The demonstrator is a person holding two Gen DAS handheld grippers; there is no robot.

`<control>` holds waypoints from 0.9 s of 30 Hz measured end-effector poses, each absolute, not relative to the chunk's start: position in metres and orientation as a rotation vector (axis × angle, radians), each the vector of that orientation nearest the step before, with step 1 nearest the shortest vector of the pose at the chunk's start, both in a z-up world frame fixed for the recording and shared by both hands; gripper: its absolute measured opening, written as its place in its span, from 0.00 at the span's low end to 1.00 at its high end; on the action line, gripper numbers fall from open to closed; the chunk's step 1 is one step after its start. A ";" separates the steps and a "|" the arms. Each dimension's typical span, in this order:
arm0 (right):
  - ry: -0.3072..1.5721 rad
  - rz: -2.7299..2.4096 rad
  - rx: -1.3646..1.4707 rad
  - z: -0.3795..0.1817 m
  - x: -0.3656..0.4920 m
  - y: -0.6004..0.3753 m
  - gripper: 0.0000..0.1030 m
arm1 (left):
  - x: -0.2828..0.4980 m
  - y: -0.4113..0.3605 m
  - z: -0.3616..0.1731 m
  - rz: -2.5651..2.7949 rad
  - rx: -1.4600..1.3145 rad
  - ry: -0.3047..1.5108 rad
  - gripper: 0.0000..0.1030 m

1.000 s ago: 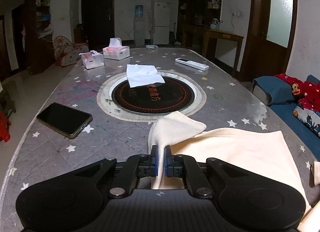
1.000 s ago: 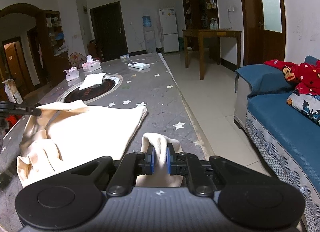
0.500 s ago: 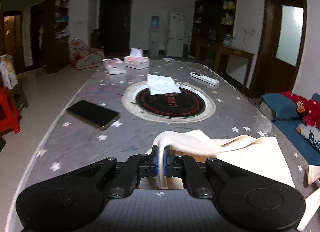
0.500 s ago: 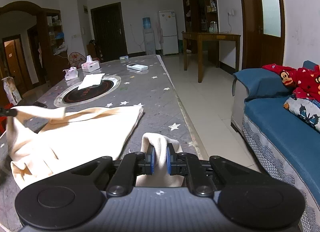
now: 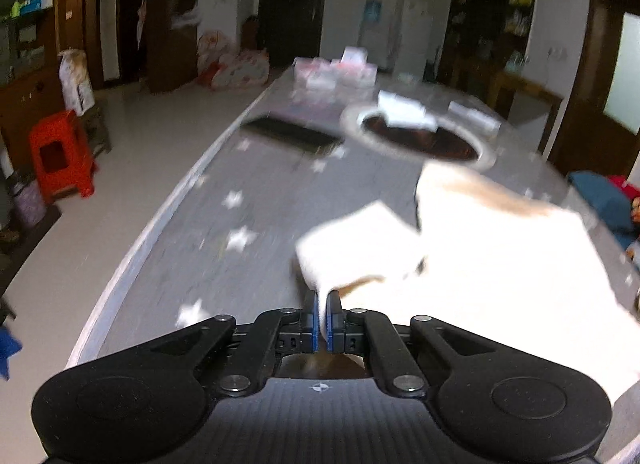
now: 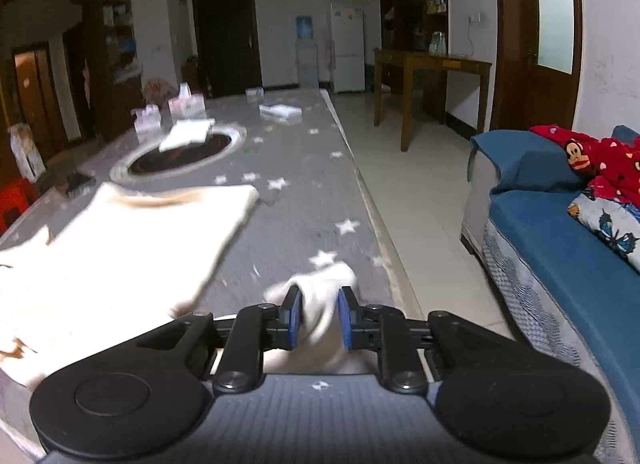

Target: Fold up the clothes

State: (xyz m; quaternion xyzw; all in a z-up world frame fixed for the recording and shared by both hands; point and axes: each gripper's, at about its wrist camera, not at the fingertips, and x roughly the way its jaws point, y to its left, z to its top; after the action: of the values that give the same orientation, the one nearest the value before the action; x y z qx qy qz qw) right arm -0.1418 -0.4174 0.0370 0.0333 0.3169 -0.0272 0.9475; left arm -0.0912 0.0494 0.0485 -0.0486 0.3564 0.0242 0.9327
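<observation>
Left gripper [image 5: 322, 314]: your pads are pinched tight on a corner of the cream garment [image 5: 500, 248].
Right gripper [image 6: 319, 318]: your jaws are opening; a bunched end of the cream cloth lies between the pads, loose.
Garment: spread on the grey star-patterned table [image 6: 312, 168], just short of the round inset burner [image 6: 180, 150].
Phone [image 5: 290, 134]: on the table, well apart from the cloth.

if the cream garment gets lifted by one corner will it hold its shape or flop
Probably flop: the cream garment bunches into soft folds where the left hand-held gripper pinches it. It likely is light, since a pinch on one edge carries a whole flap. It may slide easily; the right hand-held gripper is opening with a corner still between its pads.
</observation>
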 end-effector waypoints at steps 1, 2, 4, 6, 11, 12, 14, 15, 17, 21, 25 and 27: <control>0.656 -0.060 0.066 0.035 -0.143 -0.419 0.17 | -0.095 0.051 0.046 0.055 -0.102 0.743 0.04; 0.665 -0.064 0.063 0.034 -0.144 -0.420 0.17 | -0.098 0.052 0.044 0.056 -0.099 0.754 0.04; 0.684 -0.071 0.053 0.031 -0.145 -0.422 0.17 | -0.105 0.053 0.041 0.056 -0.084 0.783 0.04; 0.696 -0.075 0.045 0.028 -0.145 -0.423 0.17 | -0.110 0.054 0.037 0.062 -0.072 0.824 0.07; 0.677 -0.087 0.023 0.036 -0.144 -0.426 0.18 | -0.114 0.064 0.039 0.093 -0.048 0.858 0.28; 0.670 -0.085 0.014 0.039 -0.144 -0.426 0.18 | -0.114 0.065 0.042 0.094 -0.040 0.851 0.30; 0.660 -0.080 -0.017 0.047 -0.140 -0.425 0.24 | -0.111 0.065 0.051 0.091 -0.022 0.828 0.37; 0.652 -0.084 -0.035 0.050 -0.139 -0.425 0.26 | -0.110 0.065 0.056 0.090 -0.013 0.816 0.41; 0.630 -0.102 -0.046 0.058 -0.136 -0.428 0.29 | -0.106 0.064 0.064 0.090 0.008 0.788 0.46; 0.616 -0.133 -0.033 0.067 -0.130 -0.437 0.35 | -0.097 0.067 0.075 0.092 0.021 0.757 0.53; 0.618 -0.081 -0.047 0.067 -0.116 -0.429 0.35 | -0.080 0.058 0.081 0.050 0.002 0.736 0.53; 0.626 -0.013 -0.049 0.064 -0.103 -0.415 0.35 | -0.066 0.046 0.081 0.004 -0.002 0.723 0.52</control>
State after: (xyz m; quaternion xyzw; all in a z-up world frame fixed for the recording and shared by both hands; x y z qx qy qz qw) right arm -0.1033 -0.4154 0.0643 -0.0243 0.3078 -0.0062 0.9511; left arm -0.0655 0.0455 0.0809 -0.0010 0.3536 0.0018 0.9354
